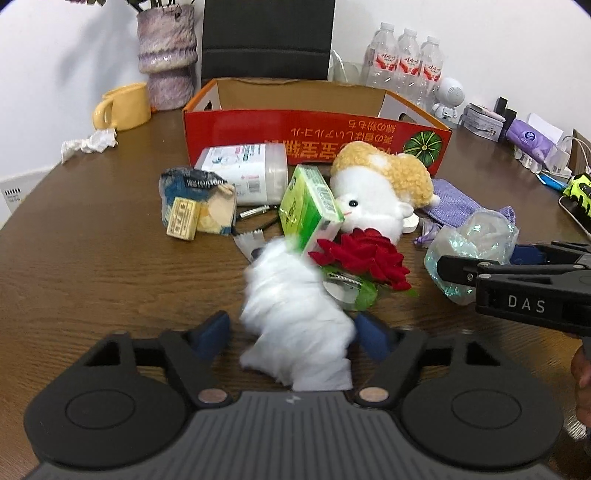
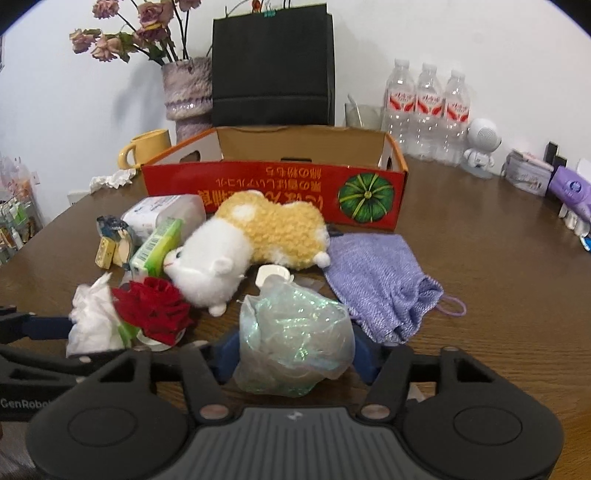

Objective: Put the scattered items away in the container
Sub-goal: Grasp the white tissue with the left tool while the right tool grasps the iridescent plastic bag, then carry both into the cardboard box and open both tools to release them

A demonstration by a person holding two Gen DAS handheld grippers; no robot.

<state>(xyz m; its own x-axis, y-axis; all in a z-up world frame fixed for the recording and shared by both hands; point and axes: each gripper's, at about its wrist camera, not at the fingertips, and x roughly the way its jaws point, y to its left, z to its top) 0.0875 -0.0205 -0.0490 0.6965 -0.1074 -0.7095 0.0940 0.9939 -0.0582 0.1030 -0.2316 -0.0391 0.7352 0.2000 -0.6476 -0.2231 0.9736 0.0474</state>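
Left gripper [image 1: 291, 332]: fingers close on a white tissue wad [image 1: 295, 314], blurred, its long axis running near to far.
Right gripper [image 2: 293, 350]: pads press a clear iridescent bag [image 2: 295, 332], right of the rose [image 2: 155, 314].
Box [image 2: 273, 192]: far side, open top.
Right view only: purple pouch [image 2: 380, 280] whole, flowers [image 2: 125, 33] in vase.
Hidden: plush [image 1: 373, 199] partly behind green carton [image 1: 310, 206].
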